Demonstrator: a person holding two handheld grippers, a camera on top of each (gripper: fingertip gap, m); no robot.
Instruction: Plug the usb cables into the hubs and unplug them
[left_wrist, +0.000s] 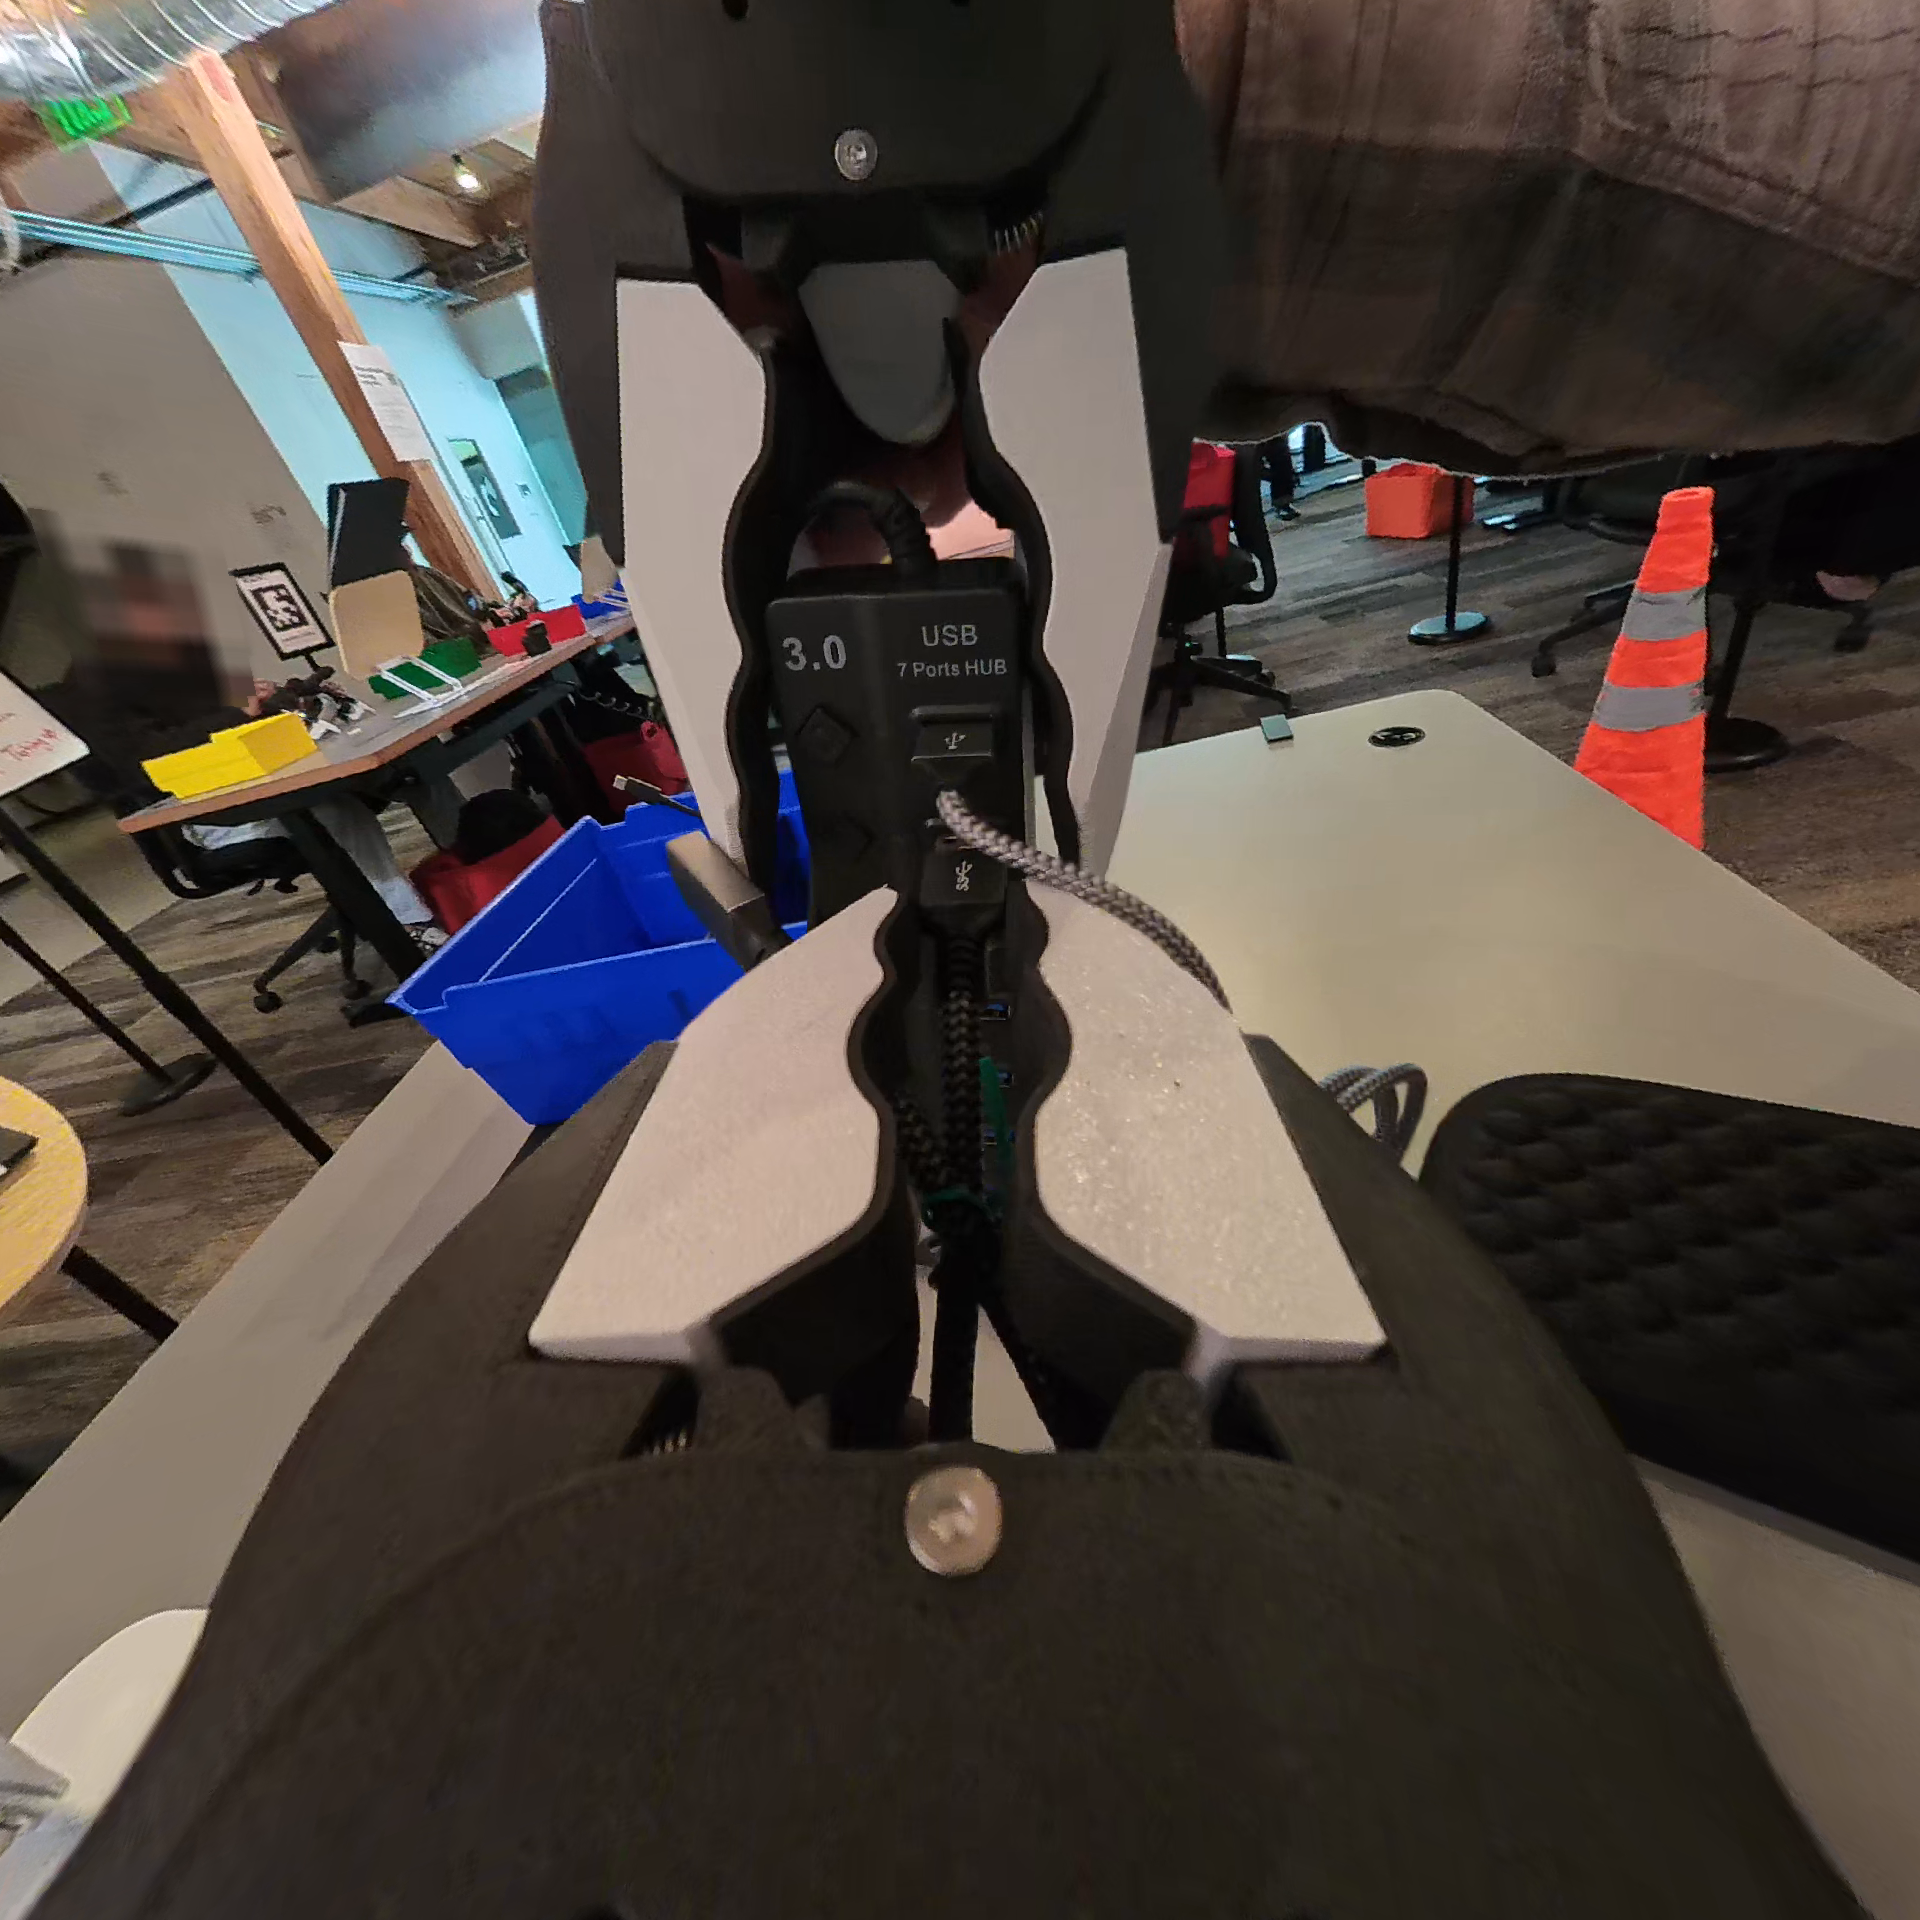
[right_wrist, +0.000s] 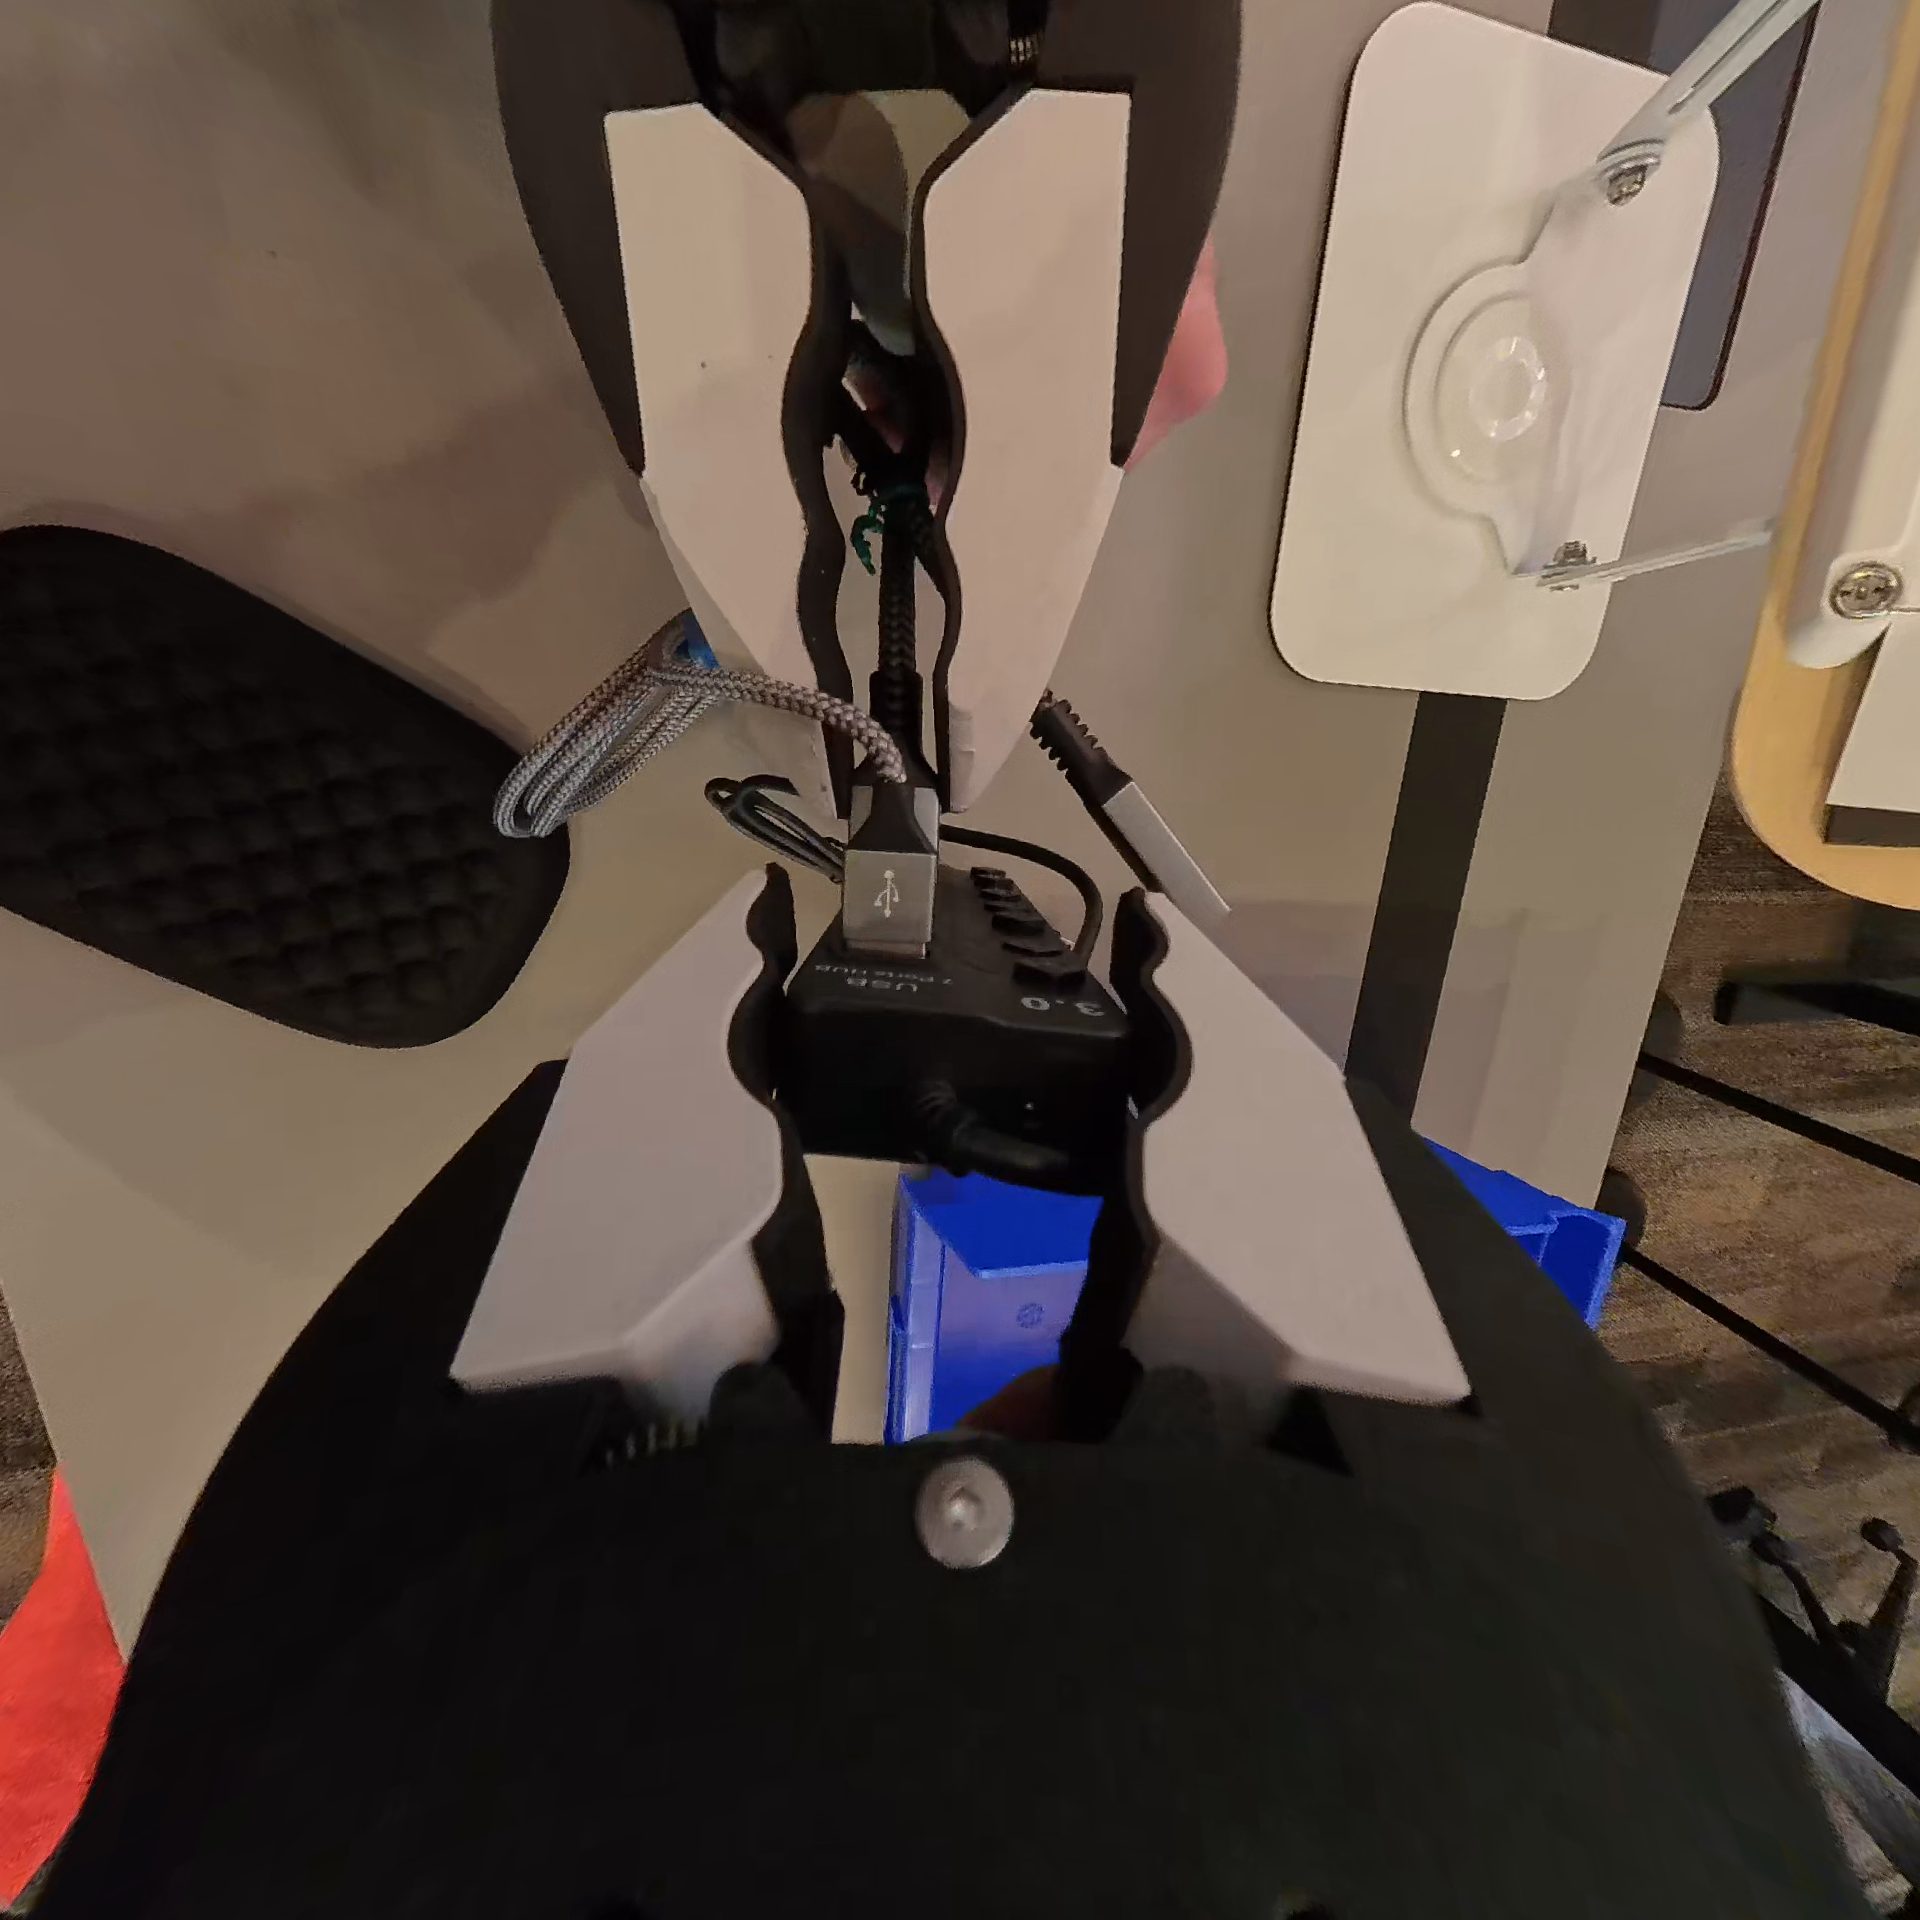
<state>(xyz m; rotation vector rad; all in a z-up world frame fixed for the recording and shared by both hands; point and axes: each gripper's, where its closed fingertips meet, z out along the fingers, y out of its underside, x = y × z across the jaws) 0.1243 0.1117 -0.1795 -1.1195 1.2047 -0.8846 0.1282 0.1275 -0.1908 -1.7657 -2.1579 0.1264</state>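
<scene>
We see the black USB hub (right_wrist: 951, 1049) lifted above the white table (left_wrist: 1455, 894), clamped in our right gripper (right_wrist: 961, 997). Facing it tip to tip, our left gripper (left_wrist: 961, 935) pinches the black braided cable (left_wrist: 951, 1039), whose plug meets the hub's ports.

Left gripper (left_wrist: 961, 914): matte black textured body, one silver screw (left_wrist: 953, 1521) at centre, two pale grey wedge fingers (left_wrist: 748, 1122) with wavy black inner edges. Right gripper (right_wrist: 951, 914): same build. Brown plaid sleeve (left_wrist: 1558, 208).
</scene>
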